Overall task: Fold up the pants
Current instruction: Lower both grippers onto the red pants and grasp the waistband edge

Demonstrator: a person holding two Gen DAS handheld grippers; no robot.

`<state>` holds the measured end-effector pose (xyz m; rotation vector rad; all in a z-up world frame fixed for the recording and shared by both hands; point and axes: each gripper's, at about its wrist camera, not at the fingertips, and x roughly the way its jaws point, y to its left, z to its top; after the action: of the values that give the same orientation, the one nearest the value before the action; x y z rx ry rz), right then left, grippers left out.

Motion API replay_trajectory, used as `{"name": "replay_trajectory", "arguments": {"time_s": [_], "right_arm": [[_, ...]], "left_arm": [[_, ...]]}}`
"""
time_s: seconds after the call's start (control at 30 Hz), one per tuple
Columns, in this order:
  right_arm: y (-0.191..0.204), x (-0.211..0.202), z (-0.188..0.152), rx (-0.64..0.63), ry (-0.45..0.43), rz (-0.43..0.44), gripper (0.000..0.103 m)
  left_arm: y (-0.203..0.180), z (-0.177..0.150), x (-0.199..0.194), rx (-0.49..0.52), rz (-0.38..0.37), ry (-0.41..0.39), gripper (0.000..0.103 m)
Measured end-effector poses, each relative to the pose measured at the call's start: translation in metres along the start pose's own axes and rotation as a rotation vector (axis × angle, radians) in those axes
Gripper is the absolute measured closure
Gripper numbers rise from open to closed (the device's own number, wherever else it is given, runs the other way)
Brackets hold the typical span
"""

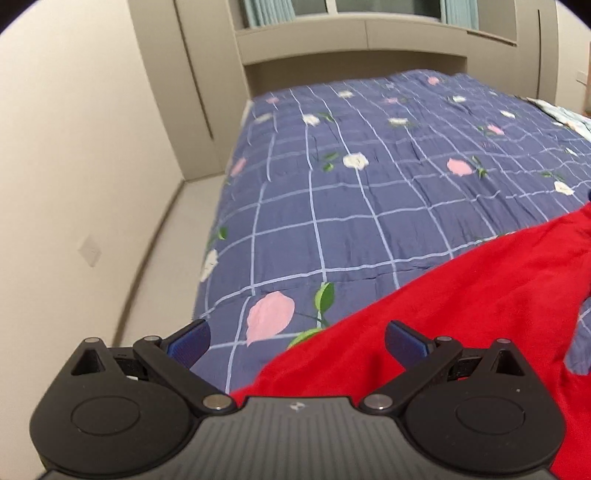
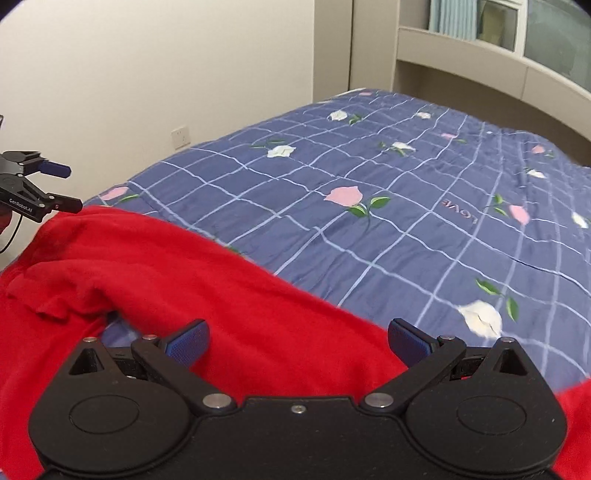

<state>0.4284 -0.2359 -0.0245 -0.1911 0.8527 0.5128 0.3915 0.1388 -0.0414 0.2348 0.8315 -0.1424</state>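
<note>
- The left gripper [image 1: 297, 341] has its jaws spread wide, with nothing between the blue pads [image 1: 190, 341]; it hangs over the near edge of the pants [image 1: 443, 314], and no contact with the cloth can be made out.
- In the right wrist view the left gripper [image 2: 70, 186] shows again at the far left edge, jaws apart, just above the far end of the red cloth.
- The right gripper [image 2: 298, 341] is equally wide open and holds nothing; the cloth lies under and ahead of it, and whether the fingers touch it cannot be told.
- The bed [image 1: 369, 184] is covered with a blue quilt [image 2: 406, 221] checked with pale lines and printed with pink and white flowers and green leaves.
- A cream wall [image 1: 92, 129] runs along one side, with a socket [image 2: 181, 137] on it; beige cabinets [image 1: 314, 40] stand at the head, and pale blue curtains [image 1: 267, 11] hang above them.
- The pants are bright red and soft-looking, lying rumpled across the near part of the bed, between the two tools.
- A loose fold rises at their left end [image 2: 66, 288], and a patch of quilt shows through a gap in the cloth.
</note>
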Motion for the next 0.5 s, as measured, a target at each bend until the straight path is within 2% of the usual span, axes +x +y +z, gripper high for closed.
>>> {"name": "replay_trajectory", "arguments": {"time_s": [0.07,0.17,0.23,0.3,0.43,0.47,0.5], "right_arm": [[-0.012,0.015,0.007,0.015,0.017,0.005,0.001],[-0.028,0.035,0.017,0.044,0.059,0.018,0.010],[-0.038,0.047,0.020,0.046,0.103,0.029,0.020],[-0.043,0.056,0.020,0.035,0.145,0.030,0.029],[-0.046,0.063,0.016,0.012,0.198,0.065,0.032],[-0.047,0.063,0.015,0.016,0.197,0.064,0.035],[-0.047,0.063,0.015,0.020,0.198,0.064,0.044]], "left_arm": [[0.006,0.003,0.012,0.000,-0.033,0.023,0.000],[0.014,0.007,0.028,0.019,-0.077,0.069,0.000],[0.018,0.007,0.033,0.032,-0.118,0.089,0.001],[0.020,0.007,0.036,0.046,-0.163,0.107,0.008],[0.021,0.009,0.038,0.051,-0.249,0.152,0.037],[0.020,0.010,0.039,0.044,-0.271,0.165,0.045],[0.020,0.010,0.039,0.039,-0.287,0.175,0.049]]}}
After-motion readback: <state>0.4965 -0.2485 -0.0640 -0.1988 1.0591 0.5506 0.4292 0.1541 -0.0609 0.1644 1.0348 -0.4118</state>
